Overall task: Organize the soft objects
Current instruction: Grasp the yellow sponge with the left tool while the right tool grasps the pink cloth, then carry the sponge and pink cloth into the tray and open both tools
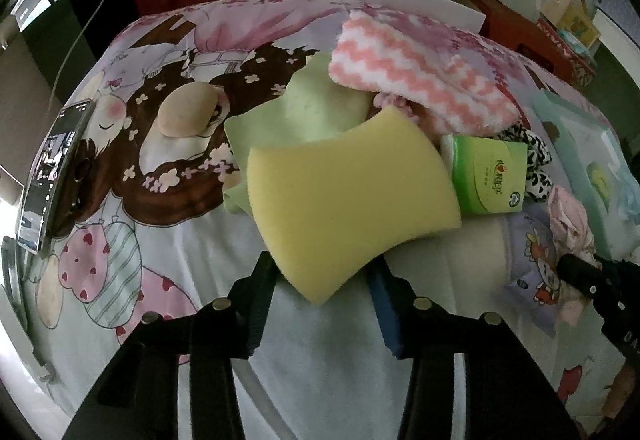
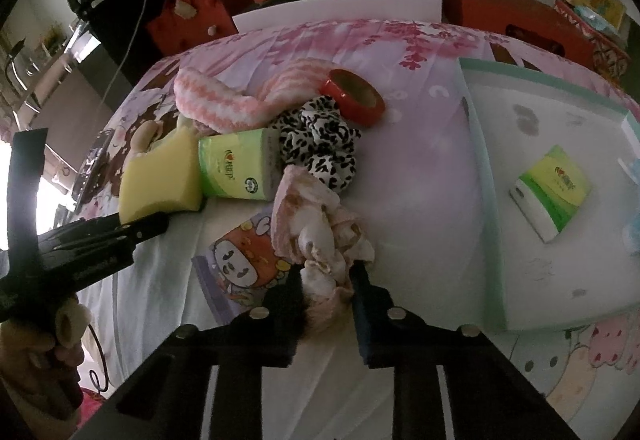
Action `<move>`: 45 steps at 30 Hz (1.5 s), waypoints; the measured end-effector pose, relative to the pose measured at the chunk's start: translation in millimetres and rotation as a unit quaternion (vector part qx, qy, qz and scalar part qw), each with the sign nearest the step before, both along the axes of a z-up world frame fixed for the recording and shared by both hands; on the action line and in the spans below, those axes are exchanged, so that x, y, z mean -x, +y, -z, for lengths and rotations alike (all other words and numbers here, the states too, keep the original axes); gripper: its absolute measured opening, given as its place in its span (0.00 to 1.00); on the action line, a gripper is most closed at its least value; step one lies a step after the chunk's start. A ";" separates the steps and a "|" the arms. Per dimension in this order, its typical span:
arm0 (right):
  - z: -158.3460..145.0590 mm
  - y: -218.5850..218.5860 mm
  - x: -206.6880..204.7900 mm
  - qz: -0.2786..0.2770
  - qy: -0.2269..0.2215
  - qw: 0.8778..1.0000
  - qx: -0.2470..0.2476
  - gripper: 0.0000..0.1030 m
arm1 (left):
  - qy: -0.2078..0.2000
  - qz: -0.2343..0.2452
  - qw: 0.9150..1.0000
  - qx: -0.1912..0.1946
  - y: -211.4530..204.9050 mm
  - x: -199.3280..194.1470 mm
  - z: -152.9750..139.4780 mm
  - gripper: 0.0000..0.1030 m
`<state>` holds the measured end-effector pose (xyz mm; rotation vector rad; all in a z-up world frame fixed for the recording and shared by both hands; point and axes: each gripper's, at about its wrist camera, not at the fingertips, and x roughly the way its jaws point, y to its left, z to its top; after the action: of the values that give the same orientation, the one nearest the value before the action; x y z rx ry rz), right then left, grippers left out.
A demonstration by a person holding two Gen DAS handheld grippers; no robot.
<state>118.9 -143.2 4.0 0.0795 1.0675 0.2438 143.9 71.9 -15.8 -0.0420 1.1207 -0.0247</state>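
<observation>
Both claws (tilted down) gripping: left claw, right claw.

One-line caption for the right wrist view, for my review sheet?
Right gripper shut on a crumpled pink cloth beside the tray; left gripper grips a yellow sponge.

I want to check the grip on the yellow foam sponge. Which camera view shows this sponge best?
The left wrist view: the yellow foam sponge fills the centre, its near corner between the left gripper fingers. The right wrist view shows only one end of the sponge at the left, beside the green tissue pack.
</observation>
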 end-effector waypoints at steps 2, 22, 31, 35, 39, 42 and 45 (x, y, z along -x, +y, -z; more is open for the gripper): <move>0.2 -0.8 1.1 0.001 0.000 1.000 -0.003 0.16 | -0.001 0.002 1.000 -0.005 -0.3 1.9 -1.1 0.42; -58.5 -28.8 31.6 0.024 -0.059 0.997 -0.039 0.10 | -0.055 0.007 0.998 -0.028 -12.5 27.2 -69.5 0.34; -80.5 -44.8 49.8 0.035 -0.083 0.994 -0.054 0.10 | -0.090 0.009 0.995 -0.037 -23.5 47.4 -105.3 0.34; -86.0 -60.7 53.3 0.053 -0.091 0.993 -0.057 0.10 | -0.112 0.022 0.993 -0.025 -40.5 49.9 -124.9 0.34; -90.2 -85.4 51.7 0.081 -0.097 0.991 -0.052 0.10 | -0.131 0.047 0.990 -0.025 -67.5 44.5 -139.0 0.34; -91.6 -106.3 48.2 0.104 -0.101 0.988 -0.048 0.10 | -0.144 0.070 0.987 -0.028 -92.8 37.2 -147.8 0.34; -91.5 -129.8 43.3 0.128 -0.102 0.985 -0.045 0.10 | -0.153 0.093 0.984 -0.025 -117.8 27.0 -153.5 0.34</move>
<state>75.5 -273.0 95.5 0.2656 0.8316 0.0643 117.0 -45.9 137.7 0.1085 0.8139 -0.1647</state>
